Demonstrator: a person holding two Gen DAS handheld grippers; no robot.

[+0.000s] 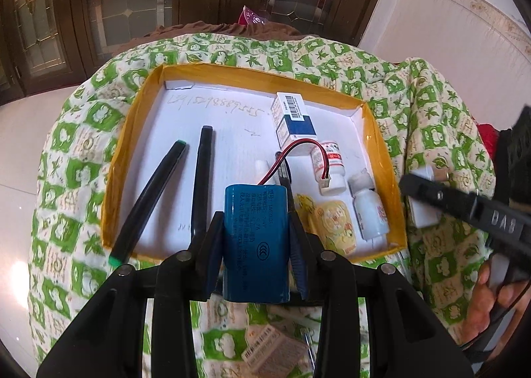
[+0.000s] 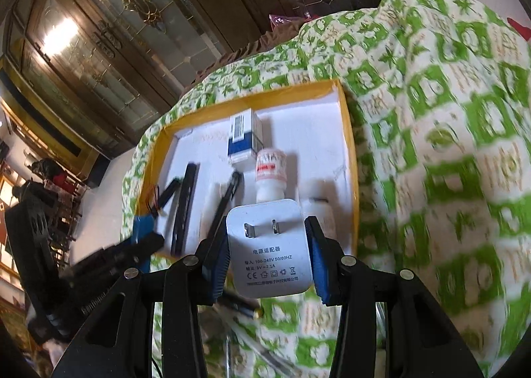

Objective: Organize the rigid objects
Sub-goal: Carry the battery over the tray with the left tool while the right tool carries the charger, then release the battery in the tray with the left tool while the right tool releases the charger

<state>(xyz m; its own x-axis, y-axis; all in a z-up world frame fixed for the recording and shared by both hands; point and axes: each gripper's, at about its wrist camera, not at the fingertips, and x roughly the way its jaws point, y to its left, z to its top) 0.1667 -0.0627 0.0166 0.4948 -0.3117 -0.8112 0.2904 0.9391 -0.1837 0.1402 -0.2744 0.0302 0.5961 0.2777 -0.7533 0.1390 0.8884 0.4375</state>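
**Item: blue battery pack and white power adapter, both carried over the near edge of the yellow-walled tray.**

You held the blue battery pack [image 1: 255,238] clamped between the left gripper [image 1: 256,238] fingers, its red-and-black lead [image 1: 298,152] trailing toward the small red-labelled bottle [image 1: 328,169]. Your right gripper [image 2: 268,255] fingers were closed on the white power adapter [image 2: 268,252], prongs facing the camera. The tray [image 1: 381,145] already held two black pens [image 1: 199,185], a blue-and-white carton [image 1: 293,122], a second white bottle [image 1: 370,208] and a yellow sachet [image 1: 335,225]. Bare white floor lay between the pens and the carton; you would have done well to lower the pack there, lead clear of the bottles, and to release only once it rested flat. The surface under the green-patterned cloth [image 1: 428,106] could not be identified.
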